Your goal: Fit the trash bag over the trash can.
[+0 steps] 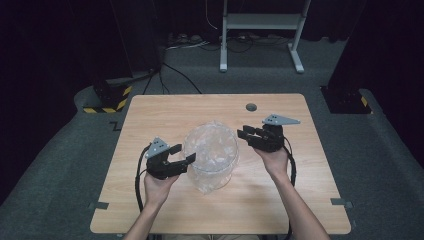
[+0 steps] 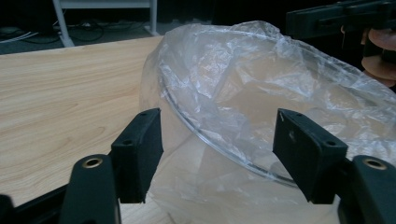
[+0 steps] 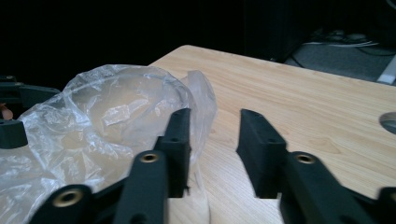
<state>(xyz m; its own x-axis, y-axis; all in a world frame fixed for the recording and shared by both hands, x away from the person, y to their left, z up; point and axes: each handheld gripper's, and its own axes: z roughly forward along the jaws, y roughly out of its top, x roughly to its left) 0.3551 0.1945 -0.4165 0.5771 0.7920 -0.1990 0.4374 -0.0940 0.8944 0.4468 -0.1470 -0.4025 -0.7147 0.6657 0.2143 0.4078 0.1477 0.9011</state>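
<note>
A clear glass bowl (image 1: 210, 150) lined with a crinkled clear plastic bag (image 2: 243, 70) stands in the middle of the wooden table (image 1: 280, 200). My left gripper (image 1: 184, 153) sits at the bowl's left side. It is open wide, and in the left gripper view (image 2: 217, 154) the bowl's rim (image 2: 224, 151) and the bag run across the gap between its jaws. My right gripper (image 1: 242, 134) is at the bowl's right side, pointing at it and open (image 3: 212, 140). A loose flap of the bag (image 3: 201, 107) lies just beside its left jaw, and nothing is gripped.
A round grey hole (image 1: 251, 107) is set in the table near its far edge. Behind the table stand a white metal frame (image 1: 260, 22), floor cables, and a black post base with yellow-black stripes (image 1: 107, 100). A person's forearms come in from the bottom.
</note>
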